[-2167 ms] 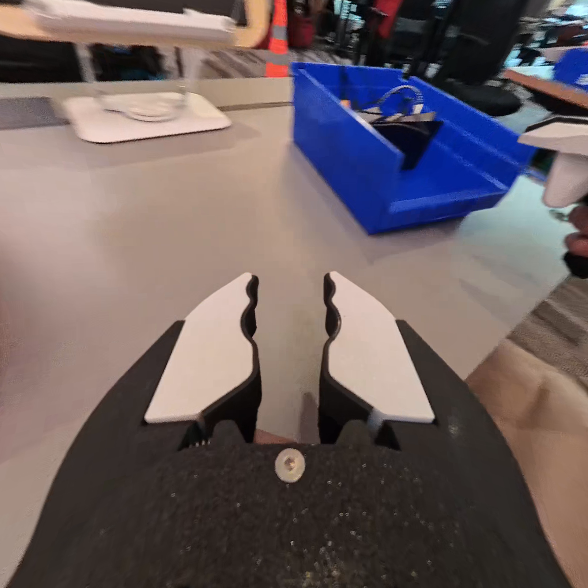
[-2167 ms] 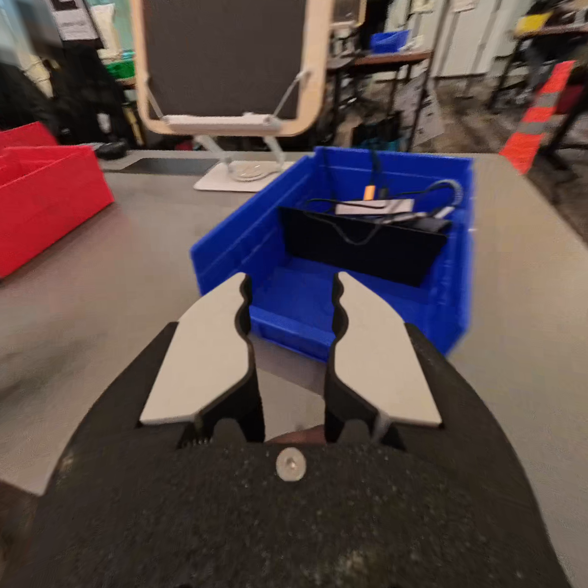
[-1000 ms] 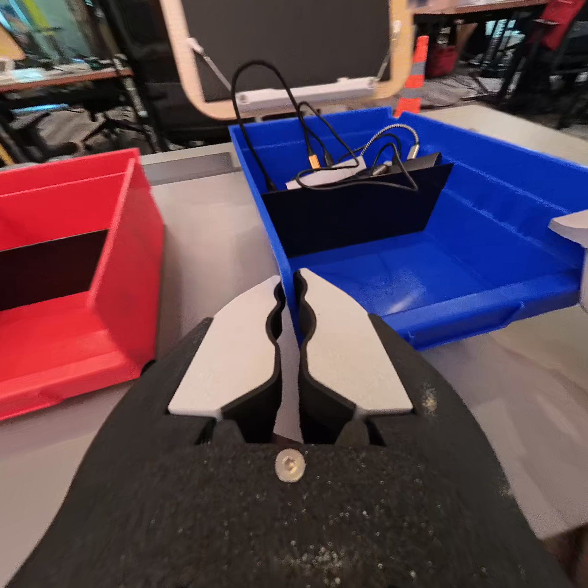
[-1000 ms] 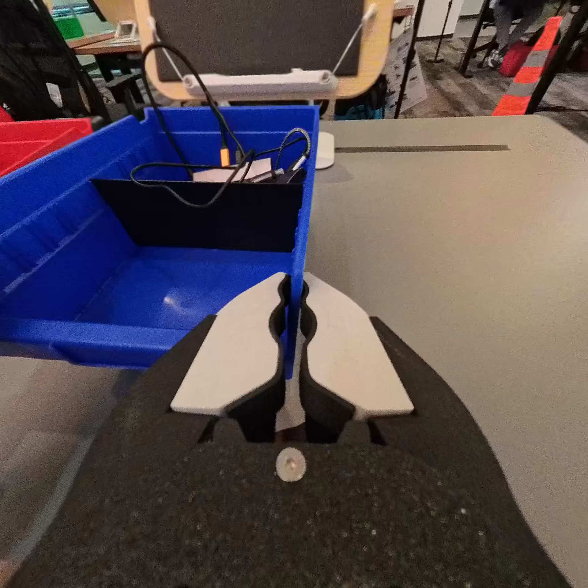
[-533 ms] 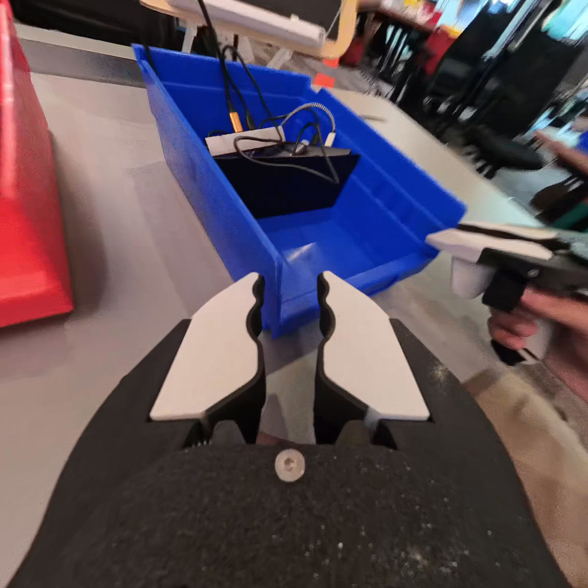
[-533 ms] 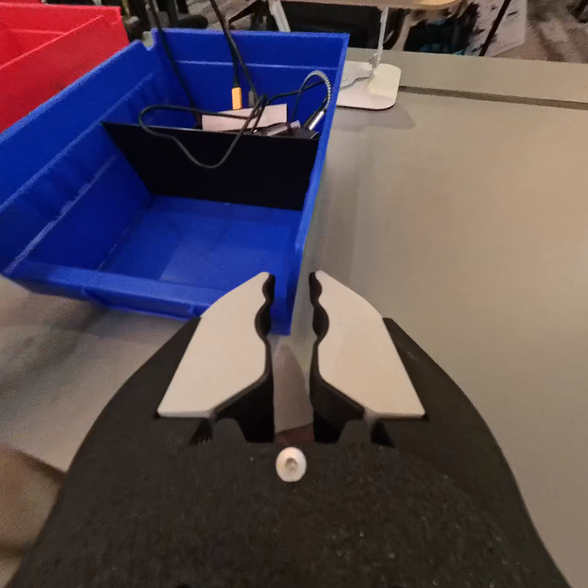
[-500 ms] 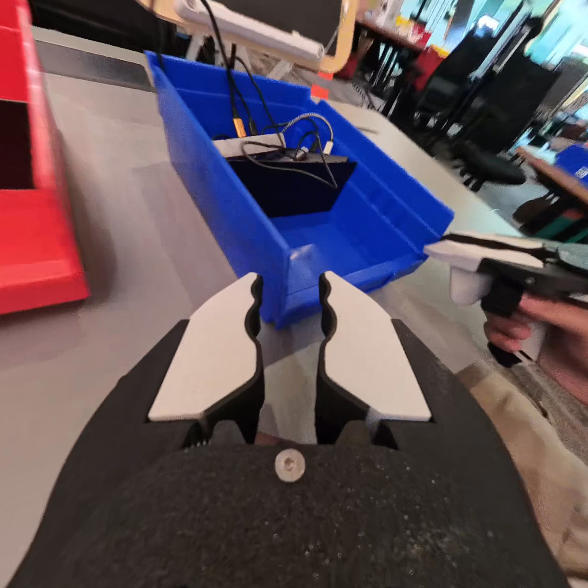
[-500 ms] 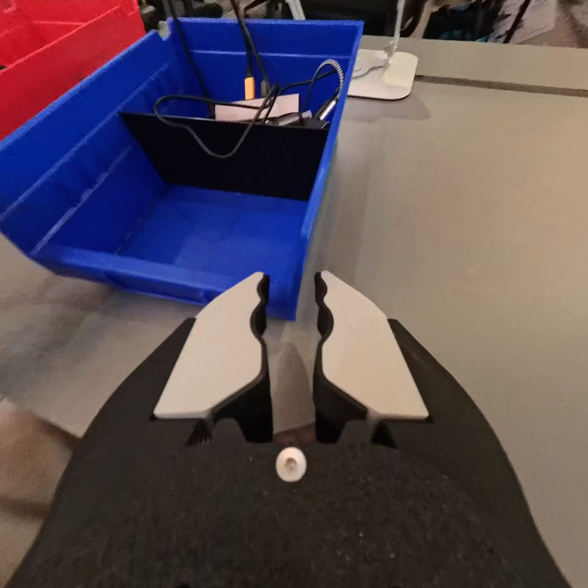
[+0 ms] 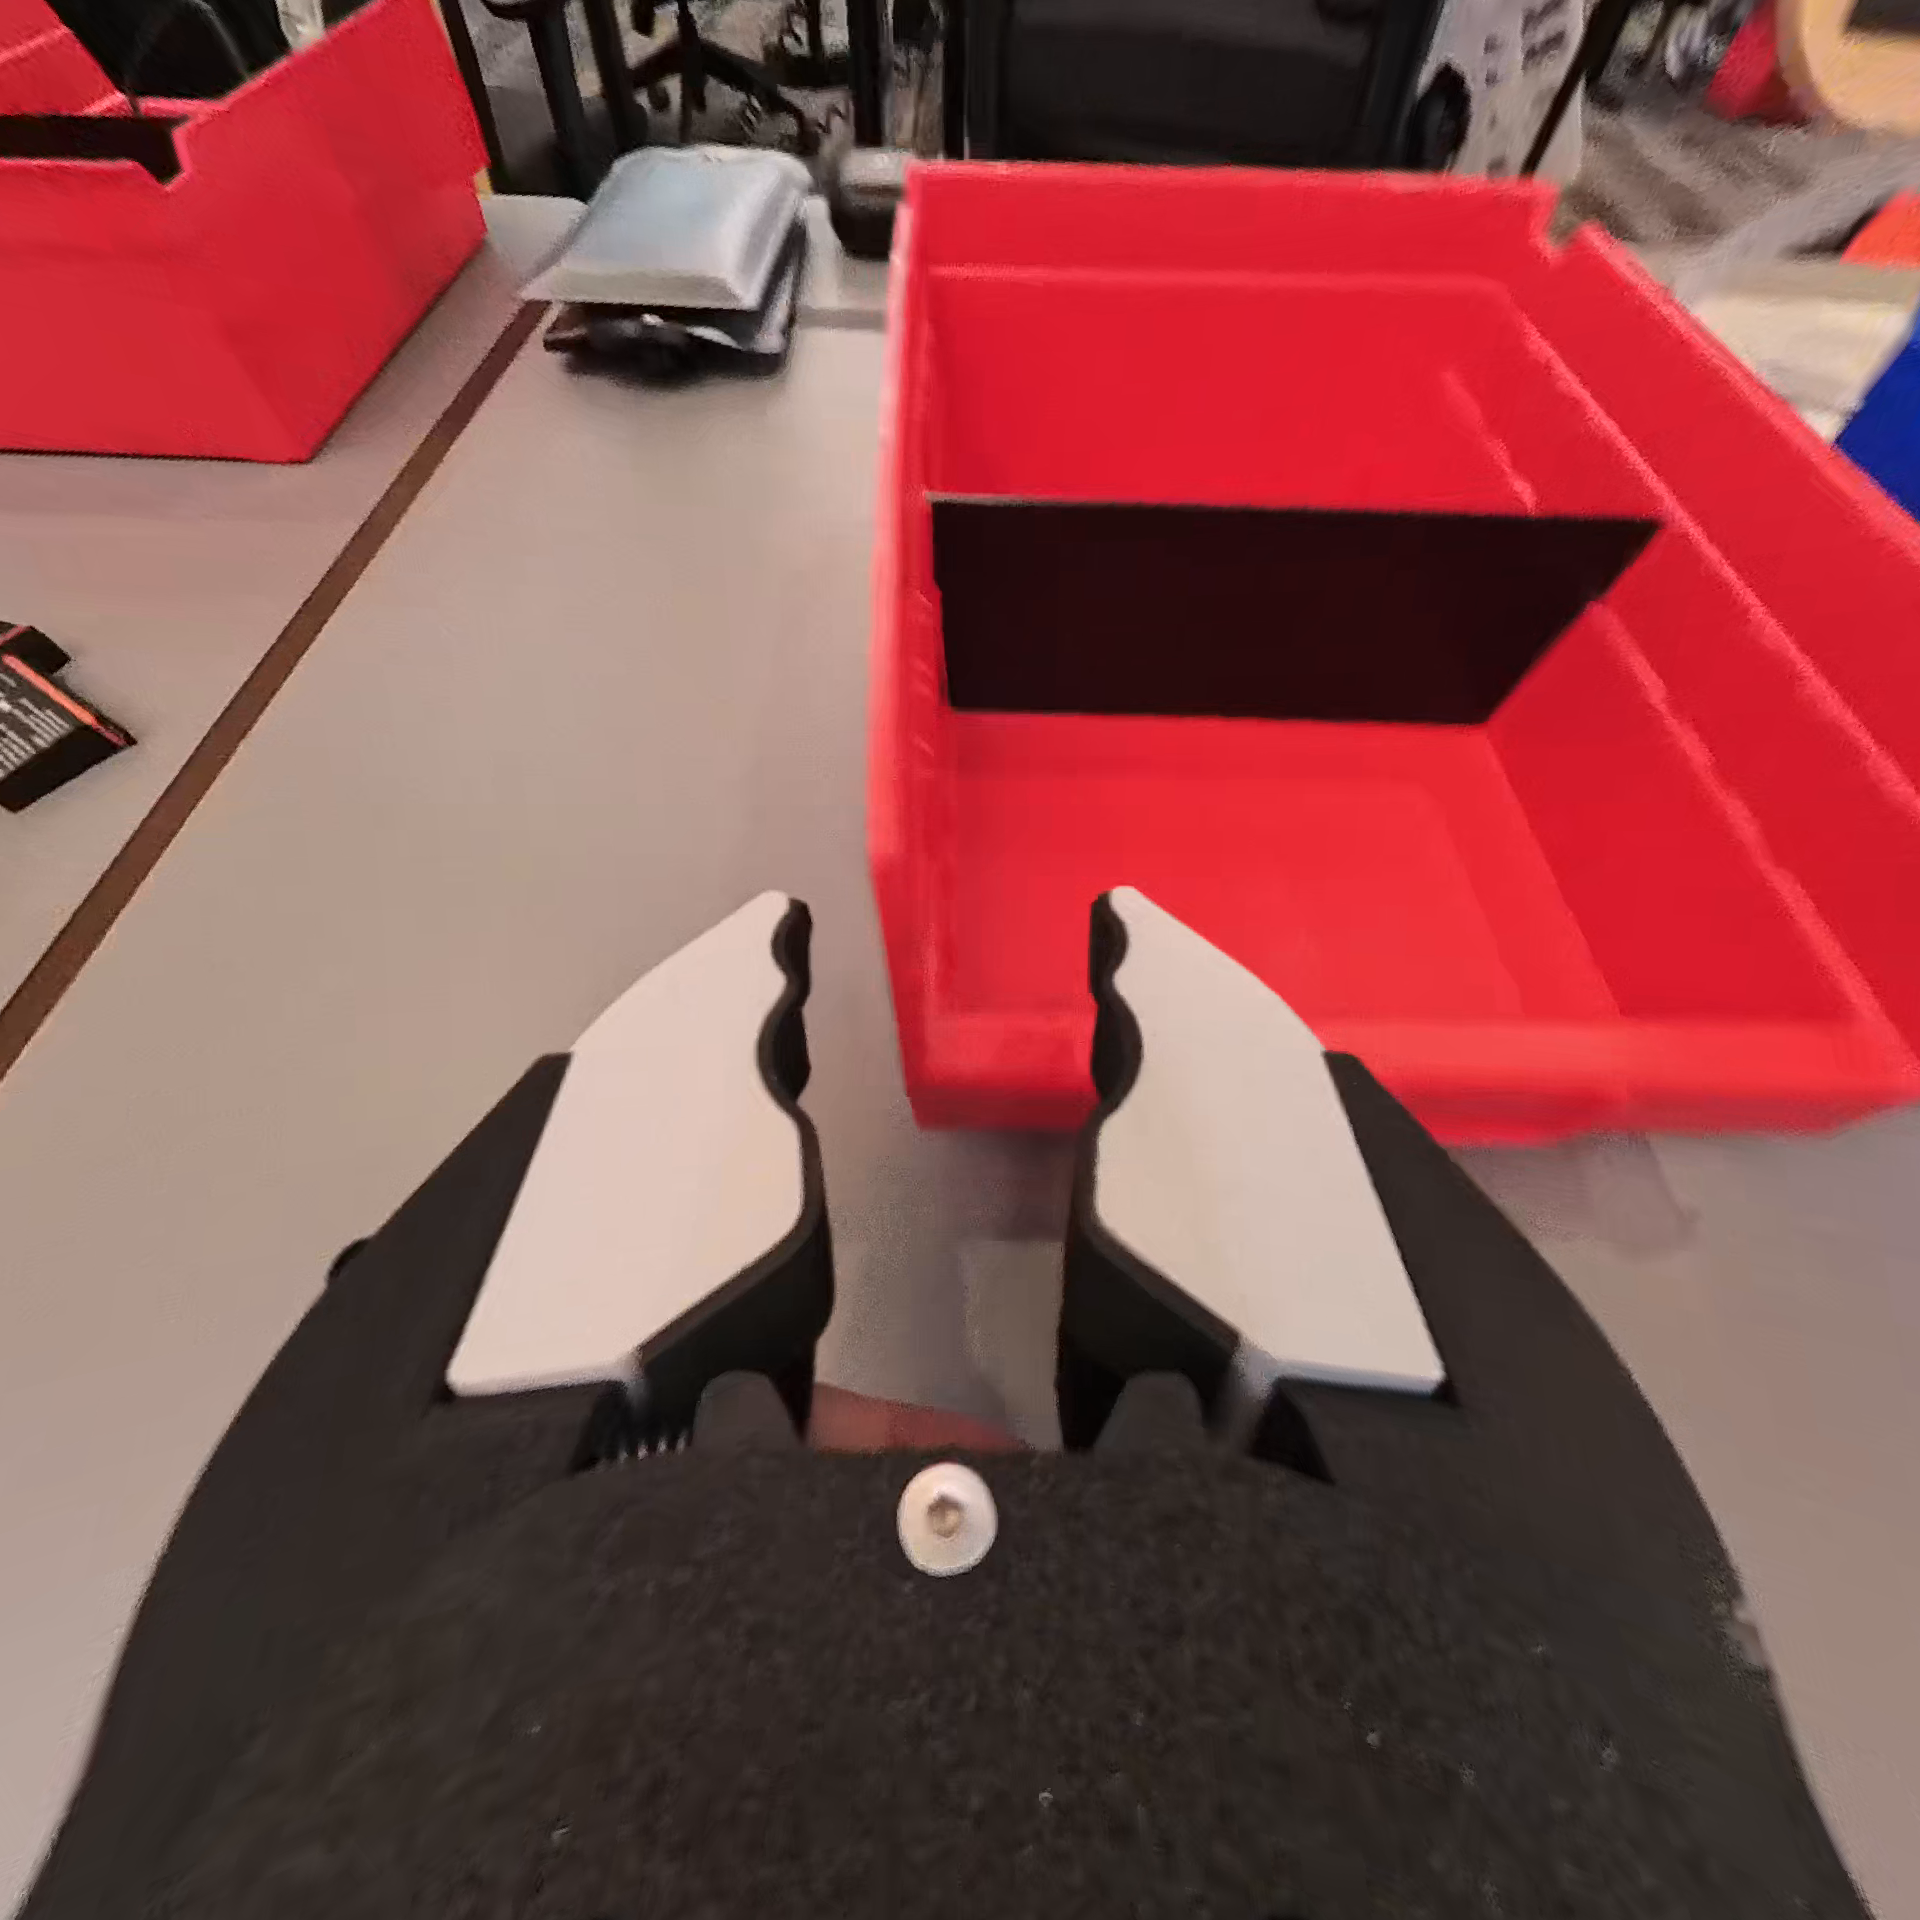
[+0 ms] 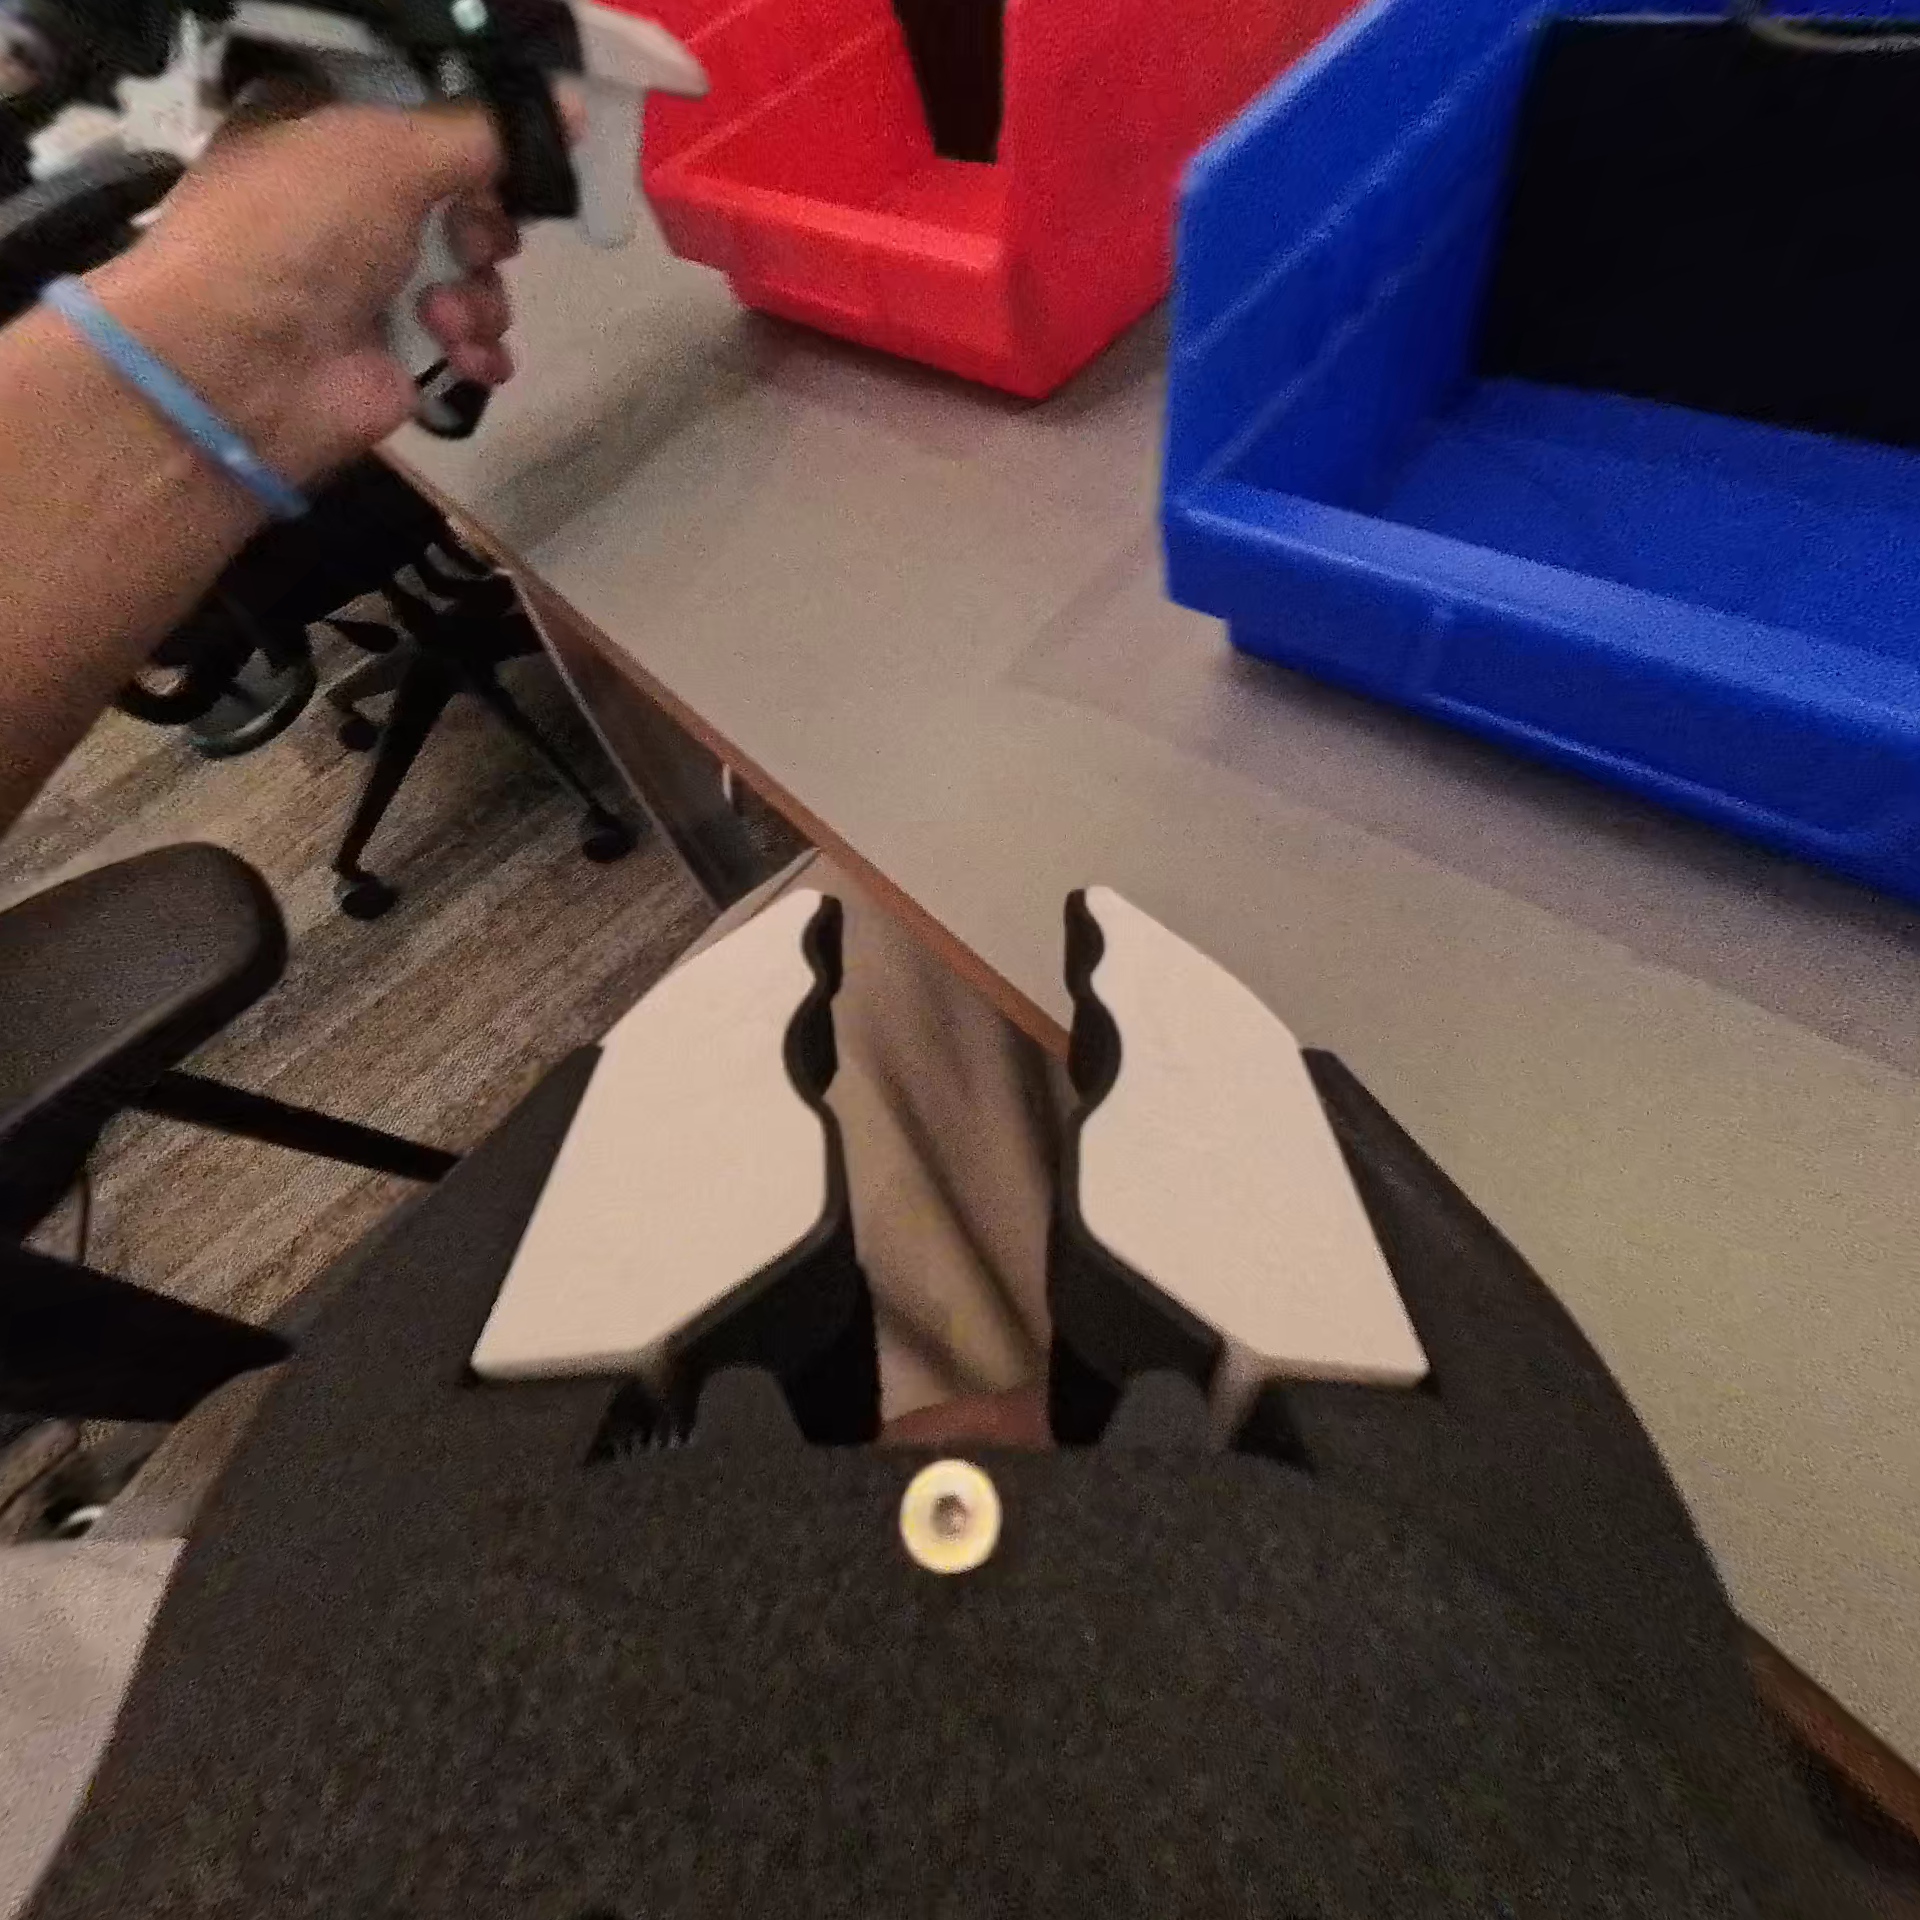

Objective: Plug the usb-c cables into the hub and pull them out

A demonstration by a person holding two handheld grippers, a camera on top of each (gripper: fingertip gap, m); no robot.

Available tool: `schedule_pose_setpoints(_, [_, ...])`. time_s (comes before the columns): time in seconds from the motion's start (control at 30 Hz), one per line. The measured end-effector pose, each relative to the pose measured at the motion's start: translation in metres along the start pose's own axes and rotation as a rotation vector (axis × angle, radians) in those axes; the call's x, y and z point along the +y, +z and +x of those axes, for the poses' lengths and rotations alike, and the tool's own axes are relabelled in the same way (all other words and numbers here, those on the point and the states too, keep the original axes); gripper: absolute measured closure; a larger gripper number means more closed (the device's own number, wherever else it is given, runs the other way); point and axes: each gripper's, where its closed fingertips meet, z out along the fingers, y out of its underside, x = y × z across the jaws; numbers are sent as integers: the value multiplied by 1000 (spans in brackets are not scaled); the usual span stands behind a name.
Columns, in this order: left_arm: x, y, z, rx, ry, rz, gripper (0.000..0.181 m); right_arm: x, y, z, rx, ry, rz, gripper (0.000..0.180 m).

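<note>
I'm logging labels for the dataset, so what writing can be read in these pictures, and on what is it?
Black packet at the table's left edge: small white print, too blurred to read.
White sign in the background: dark print, too blurred to read.
Red bin: no writing visible.
Blue bin: no writing visible.

Left claw (image 9: 948,914), right claw (image 10: 945,914) apparently agape.

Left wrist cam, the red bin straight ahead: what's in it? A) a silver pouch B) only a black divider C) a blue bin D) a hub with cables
B: the red bin holds only a black divider across its middle, with both compartments bare.
</note>
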Motion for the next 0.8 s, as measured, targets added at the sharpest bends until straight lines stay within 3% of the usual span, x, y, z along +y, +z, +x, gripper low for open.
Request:
schedule_pose_setpoints(0.03, [-4, 7, -6, 10, -28, 6, 137, 0, 9, -15, -29, -33, -14, 138])
schedule_pose_setpoints(0.1, [-4, 13, -4, 102, -73, -28, 178, -3, 26, -35, -44, -106, -44, 138])
schedule_pose_setpoints(0.3, [20, -32, 13, 104, -37, -30, 175, -73, 63, -38, 132, -284, 83, 122])
schedule_pose_setpoints(0.43, [45, -81, 26, 60, 5, -33, 172, -103, 92, -15, 281, -226, 120, 121])
schedule_pose_setpoints(0.57, [70, -133, 38, 53, -12, -12, 171, -105, 110, 3, 436, -169, 102, 143])
schedule_pose_setpoints(0.6, [76, -146, 39, 46, -5, -12, 171, -98, 116, 1, 414, -148, 69, 147])
schedule_pose_setpoints(0.67, [86, -167, 44, 36, -25, -15, 171, -83, 123, -17, 304, -56, 14, 175])
schedule_pose_setpoints(0.8, [89, -196, 48, -25, -4, 35, 173, -87, 106, -34, 280, -101, 43, 176])
